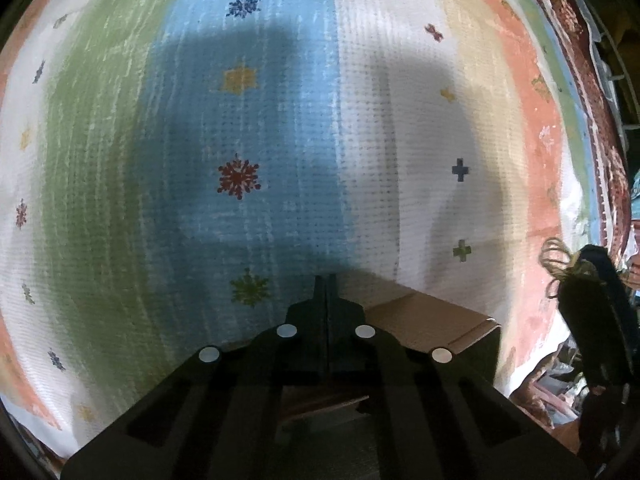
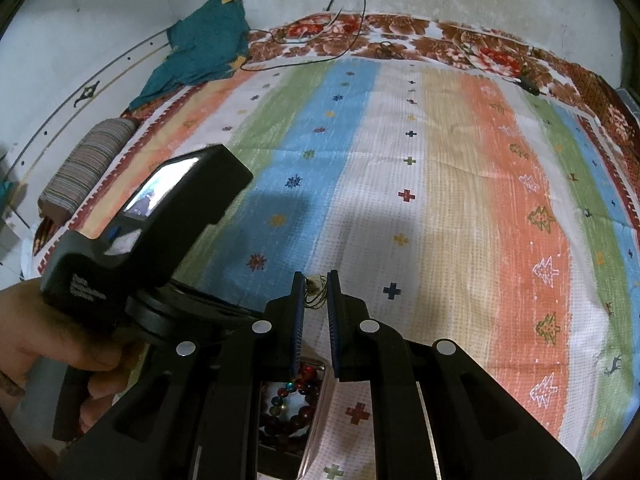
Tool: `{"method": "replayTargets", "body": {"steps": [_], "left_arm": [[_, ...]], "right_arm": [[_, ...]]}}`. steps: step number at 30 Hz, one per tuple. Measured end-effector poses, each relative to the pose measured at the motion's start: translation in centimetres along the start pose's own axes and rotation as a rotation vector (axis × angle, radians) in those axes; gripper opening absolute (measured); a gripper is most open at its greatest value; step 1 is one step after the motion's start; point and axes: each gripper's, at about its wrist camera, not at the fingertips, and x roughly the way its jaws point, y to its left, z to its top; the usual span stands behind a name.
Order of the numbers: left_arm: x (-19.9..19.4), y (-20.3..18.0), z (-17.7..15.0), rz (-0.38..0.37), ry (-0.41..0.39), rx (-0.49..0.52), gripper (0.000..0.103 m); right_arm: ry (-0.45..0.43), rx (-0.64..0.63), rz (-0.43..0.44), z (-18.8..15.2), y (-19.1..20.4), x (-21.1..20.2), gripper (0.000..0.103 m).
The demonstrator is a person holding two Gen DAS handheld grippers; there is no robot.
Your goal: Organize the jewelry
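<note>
Right wrist: R gripper (image 2: 316,280) pinching necklace (image 2: 313,286) | L gripper (image 1: 327,280) closed, empty

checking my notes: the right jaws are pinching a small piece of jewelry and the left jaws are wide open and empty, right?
Not quite. The left gripper is shut, not wide open; the left wrist view shows its jaws pressed together with nothing between them. The rest holds: the right gripper pinches a small wiry piece of jewelry.

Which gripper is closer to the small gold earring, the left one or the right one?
Right. The right gripper holds the gold earring between its fingertips. The left gripper is shut on nothing, off to one side, near the cardboard box.
</note>
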Motion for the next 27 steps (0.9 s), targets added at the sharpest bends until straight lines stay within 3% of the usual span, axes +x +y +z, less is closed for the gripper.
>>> {"method": "replayTargets", "body": {"steps": [10, 16, 19, 21, 27], "left_arm": [[-3.8, 1.9, 0.2, -0.049, -0.068, -0.013, 0.0], [-2.7, 2.6, 0.2, -0.046, -0.019, -0.025, 0.001], [-1.8, 2.8, 0.2, -0.013, 0.011, -0.03, 0.01], [-1.2, 2.9, 0.3, -0.016, 0.023, -0.037, 0.025], [0.2, 2.4, 0.2, 0.034, 0.047, -0.038, 0.029]], "right_arm": [[-0.002, -0.003, 0.003, 0.1, 0.0, -0.1, 0.012], [-0.002, -0.002, 0.005, 0.2, 0.1, -0.2, 0.012], [-0.002, 0.003, 0.007, 0.3, 0.1, -0.2, 0.012], [-0.003, 0.005, 0.009, 0.3, 0.1, -0.2, 0.012], [-0.004, 0.005, 0.007, 0.3, 0.1, -0.2, 0.012]]}}
